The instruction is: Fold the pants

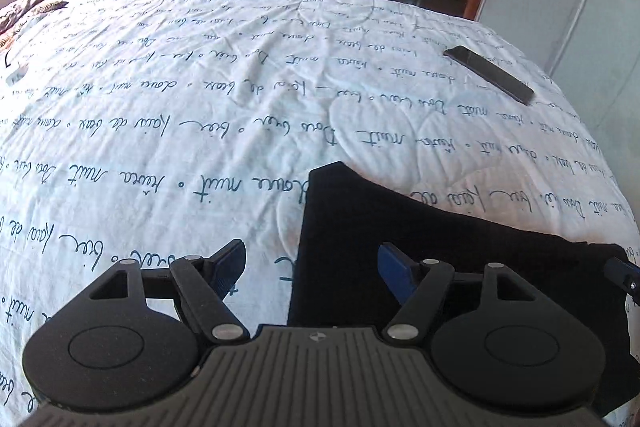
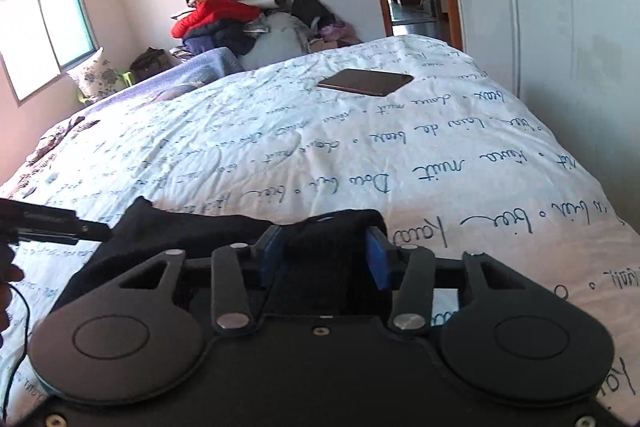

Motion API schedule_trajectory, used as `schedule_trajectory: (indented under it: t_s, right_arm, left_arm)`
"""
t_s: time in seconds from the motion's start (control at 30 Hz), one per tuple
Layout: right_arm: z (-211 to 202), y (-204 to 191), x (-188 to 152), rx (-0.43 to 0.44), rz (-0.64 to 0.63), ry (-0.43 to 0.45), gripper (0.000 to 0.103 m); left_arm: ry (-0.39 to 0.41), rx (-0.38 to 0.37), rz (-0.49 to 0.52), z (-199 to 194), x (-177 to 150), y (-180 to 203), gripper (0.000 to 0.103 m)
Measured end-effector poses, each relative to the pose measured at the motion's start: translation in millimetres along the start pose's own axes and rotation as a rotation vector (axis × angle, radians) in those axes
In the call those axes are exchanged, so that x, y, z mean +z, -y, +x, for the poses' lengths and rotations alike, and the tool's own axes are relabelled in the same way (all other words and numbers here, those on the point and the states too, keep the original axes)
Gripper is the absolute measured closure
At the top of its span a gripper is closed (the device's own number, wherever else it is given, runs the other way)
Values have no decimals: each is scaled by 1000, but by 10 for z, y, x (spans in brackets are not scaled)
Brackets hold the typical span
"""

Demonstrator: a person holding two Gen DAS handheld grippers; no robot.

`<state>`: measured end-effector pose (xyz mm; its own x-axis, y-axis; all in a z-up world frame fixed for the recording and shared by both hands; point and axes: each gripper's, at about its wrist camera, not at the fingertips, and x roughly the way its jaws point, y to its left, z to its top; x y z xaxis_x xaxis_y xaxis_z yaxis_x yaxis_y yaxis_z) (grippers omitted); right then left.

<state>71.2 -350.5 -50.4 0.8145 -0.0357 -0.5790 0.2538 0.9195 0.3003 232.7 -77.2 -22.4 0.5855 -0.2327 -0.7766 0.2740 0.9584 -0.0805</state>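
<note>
The black pants lie folded at the near edge of the bed, on a white quilt printed with script. The left gripper hangs over their left edge with its blue-padded fingers spread wide, holding nothing. The right gripper has its fingers partly apart with a fold of the pants' fabric bunched between the pads. A dark phone lies far right on the quilt.
</note>
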Motion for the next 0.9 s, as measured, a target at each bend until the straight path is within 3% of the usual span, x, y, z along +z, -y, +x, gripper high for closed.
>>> schedule_trajectory:
  t_s: [0.03, 0.13, 0.2, 0.27, 0.33, 0.4, 0.43, 0.53, 0.63, 0.7, 0.73, 0.8, 0.83, 0.9]
  right_arm:
    - [-3, 35, -6, 23, 27, -1, 70]
    - [-4, 37, 11, 50, 22, 3, 98]
    - [32, 31, 61, 0, -16, 20, 99]
    - [143, 100, 103, -55, -20, 9, 99]
    - [204, 149, 81, -50, 3, -28, 95]
    - [94, 115, 30, -94, -38, -17, 82]
    - [-31, 94, 2, -126, -52, 6, 69]
    - [-412, -17, -79, -117, -96, 72, 68]
    - [-477, -223, -220, -8, -191, 21, 65]
    - [-364, -292, -372, -72, -299, -37, 62]
    - [-336, -255, -417, -99, -303, -46, 51]
    - [-446, -143, -389, -82, -189, -37, 50]
    - [-537, -158, -377, -77, -167, -16, 58]
    - [-694, -308, -416, -67, -217, 32, 63]
  left_arm:
    - [0, 4, -4, 18, 4, -19, 28]
    - [7, -10, 18, 110, 42, 71, 28]
    - [19, -14, 41, 205, 69, 187, 27]
    - [7, 73, 80, 388, 101, 296, 28]
    - [6, 133, 79, 438, 112, 302, 32]
    - [20, 114, 54, 308, 98, 236, 35]
    - [39, 108, 52, 221, 79, 208, 35]
    - [75, 104, 64, 9, -4, 186, 29]
    - [27, 63, 112, 88, -85, 286, 24]
    - [15, 93, 141, 202, -148, 334, 23]
    - [29, 99, 131, 182, -181, 317, 24]
    - [50, 92, 107, 27, -203, 253, 28]
    - [59, 87, 104, -65, -216, 227, 28]
    - [87, 55, 94, -264, -290, 179, 25]
